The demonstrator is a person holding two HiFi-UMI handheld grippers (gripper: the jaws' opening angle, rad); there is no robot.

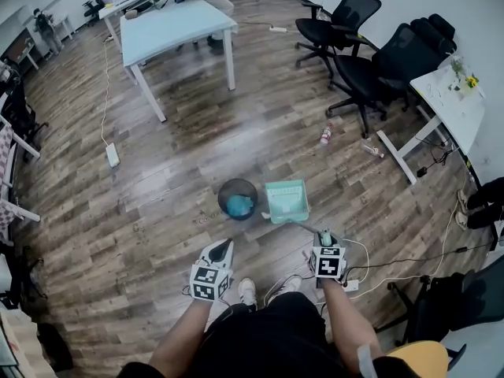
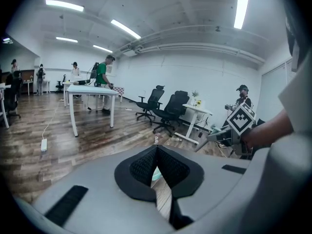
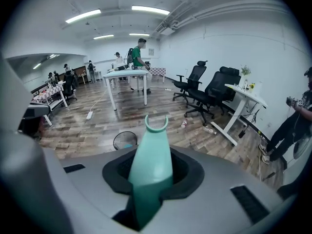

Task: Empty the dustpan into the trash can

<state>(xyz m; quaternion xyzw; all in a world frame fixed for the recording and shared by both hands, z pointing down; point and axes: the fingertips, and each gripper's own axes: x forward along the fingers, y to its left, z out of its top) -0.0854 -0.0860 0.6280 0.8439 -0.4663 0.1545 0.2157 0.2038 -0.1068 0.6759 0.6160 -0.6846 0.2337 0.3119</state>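
Observation:
A teal dustpan (image 1: 287, 201) lies on the wood floor just right of a dark mesh trash can (image 1: 238, 198) that has blue inside. Its handle runs back to my right gripper (image 1: 324, 237), which is shut on it. In the right gripper view the teal handle (image 3: 148, 165) fills the space between the jaws and ends in a C-shaped clip. The trash can (image 3: 126, 140) stands beyond it to the left, and the pan is hidden. My left gripper (image 1: 226, 245) hovers shut and empty below the can, its pads (image 2: 146, 167) meeting at the tips.
A white table (image 1: 177, 26) stands at the back and black office chairs (image 1: 370, 61) to the right, beside a white desk (image 1: 453, 105). A bottle (image 1: 325, 135) and a power strip (image 1: 113, 155) lie on the floor. Cables (image 1: 370, 270) run by my feet.

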